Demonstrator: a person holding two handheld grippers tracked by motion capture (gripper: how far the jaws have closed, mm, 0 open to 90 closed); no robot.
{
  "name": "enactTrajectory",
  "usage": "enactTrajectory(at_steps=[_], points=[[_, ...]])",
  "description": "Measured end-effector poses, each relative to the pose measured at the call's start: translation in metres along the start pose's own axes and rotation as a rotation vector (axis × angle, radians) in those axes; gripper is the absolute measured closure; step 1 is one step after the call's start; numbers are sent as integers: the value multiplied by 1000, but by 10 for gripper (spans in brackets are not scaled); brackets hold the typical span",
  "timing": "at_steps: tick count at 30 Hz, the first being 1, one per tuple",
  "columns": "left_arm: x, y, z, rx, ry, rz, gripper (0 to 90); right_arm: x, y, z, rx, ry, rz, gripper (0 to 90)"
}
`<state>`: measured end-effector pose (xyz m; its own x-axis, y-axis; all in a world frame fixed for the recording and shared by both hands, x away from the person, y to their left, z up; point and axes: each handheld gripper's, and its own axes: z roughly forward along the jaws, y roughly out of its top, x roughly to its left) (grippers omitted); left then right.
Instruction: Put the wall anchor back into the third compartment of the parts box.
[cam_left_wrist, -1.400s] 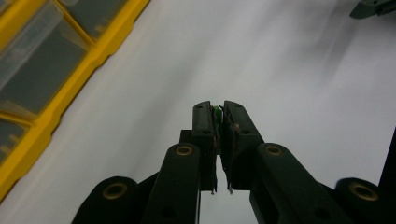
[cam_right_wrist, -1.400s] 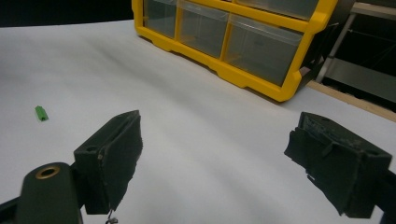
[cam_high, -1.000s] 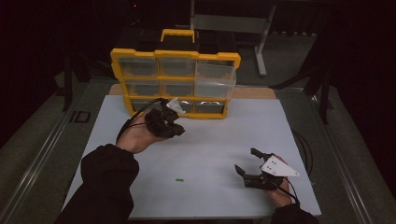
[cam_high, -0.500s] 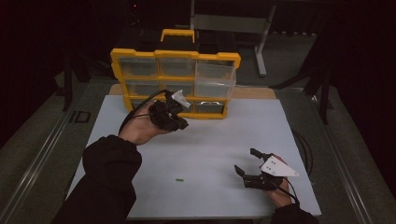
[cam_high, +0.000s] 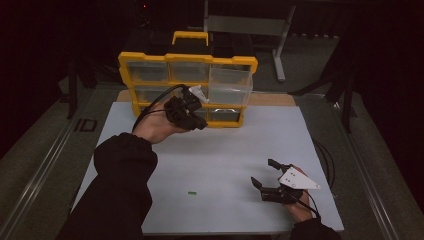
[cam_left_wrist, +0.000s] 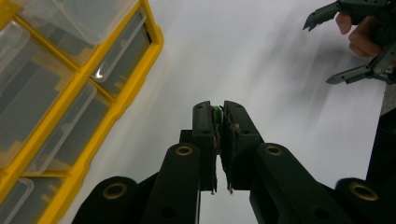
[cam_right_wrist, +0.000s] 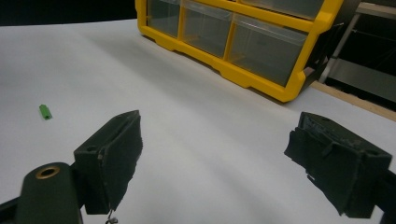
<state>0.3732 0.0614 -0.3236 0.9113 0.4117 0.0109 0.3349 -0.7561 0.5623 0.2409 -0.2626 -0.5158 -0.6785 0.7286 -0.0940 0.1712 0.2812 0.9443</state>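
My left gripper (cam_high: 194, 116) is raised just in front of the yellow drawer organizer (cam_high: 187, 58), and its jaws are shut on a tiny green piece (cam_left_wrist: 217, 111) that peeks out between the pads. A second small green piece (cam_high: 191, 192) lies on the white table sheet (cam_high: 250, 135) near the front; it also appears at the left of the right gripper view (cam_right_wrist: 45, 111). My right gripper (cam_high: 262, 171) rests low at the front right of the sheet, jaws wide open with nothing between them (cam_right_wrist: 219, 158). The left gripper view catches that open gripper (cam_left_wrist: 348, 44) at its upper right.
The organizer (cam_right_wrist: 261, 77) stands at the back edge of the sheet with several clear drawers; one clear drawer (cam_high: 230, 87) at its right sticks out. A metal stand (cam_high: 280, 45) is behind it. Cables (cam_high: 327, 165) lie off the sheet's right edge.
My left hand has risen and moved back toward the organizer, still shut on the green piece. The right gripper and the loose green piece have stayed put.
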Motion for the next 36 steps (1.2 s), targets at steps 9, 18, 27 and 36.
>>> enactTrajectory(at_steps=[9, 18, 27, 36], points=[[8, 15, -7, -2, 0, 4, 848, 0, 0, 0, 0, 0, -1, 153], [16, 27, -14, -17, 20, -7, 848, -1, 0, 0, 0, 0, 1, 153], [22, 38, -22, -23, 25, -2, 849, 0, 0, 0, 1, 1, 1, 153], [25, 50, -28, -23, 36, 6, 848, -1, 0, 0, 1, 1, 2, 153]])
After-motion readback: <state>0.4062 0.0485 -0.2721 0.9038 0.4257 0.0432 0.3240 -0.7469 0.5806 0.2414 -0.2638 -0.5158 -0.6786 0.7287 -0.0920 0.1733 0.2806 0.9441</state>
